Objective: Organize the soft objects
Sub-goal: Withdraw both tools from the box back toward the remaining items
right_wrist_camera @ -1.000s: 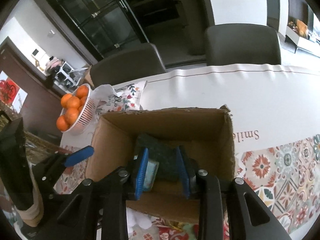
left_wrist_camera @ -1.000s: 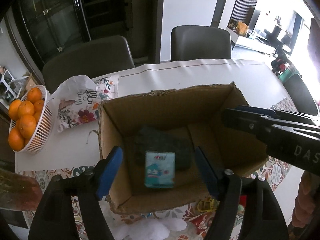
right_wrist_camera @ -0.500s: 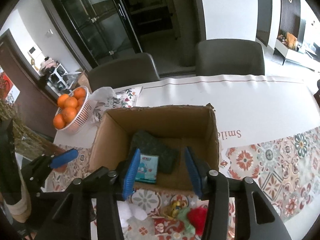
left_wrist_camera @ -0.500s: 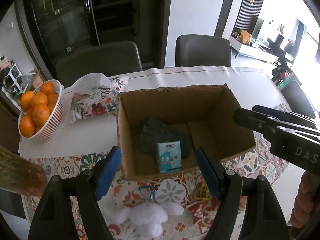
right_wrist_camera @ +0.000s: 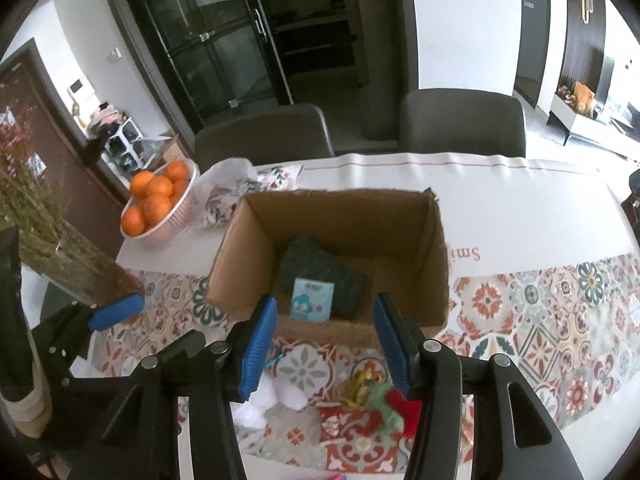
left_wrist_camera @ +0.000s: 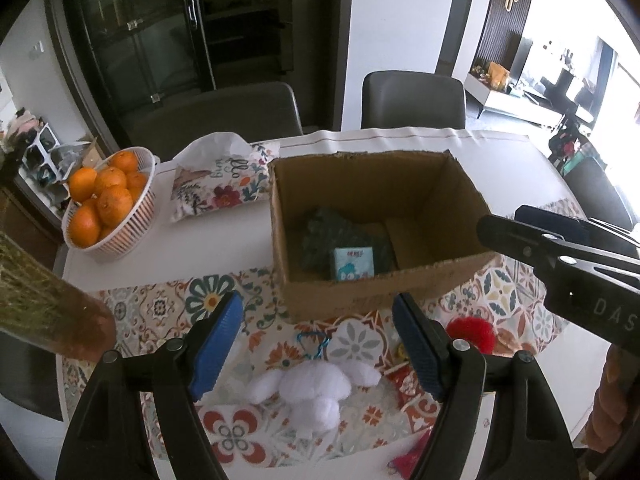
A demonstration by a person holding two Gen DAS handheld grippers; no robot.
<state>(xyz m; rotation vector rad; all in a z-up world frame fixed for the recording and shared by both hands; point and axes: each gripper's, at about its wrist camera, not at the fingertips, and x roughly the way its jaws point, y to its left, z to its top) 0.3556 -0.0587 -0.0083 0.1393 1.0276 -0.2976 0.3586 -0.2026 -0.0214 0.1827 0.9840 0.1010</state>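
Both grippers farther from box [left_wrist_camera: 376, 236].

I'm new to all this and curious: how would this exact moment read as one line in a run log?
left hand-held gripper: open, empty | right hand-held gripper: just opened, empty | blue packet: in cardboard box | white plush: on table

Home dining room: dining table [left_wrist_camera: 400, 148], upholstered chairs [right_wrist_camera: 462, 124], orange basket [left_wrist_camera: 108, 208], glass-door cabinet [right_wrist_camera: 224, 40].
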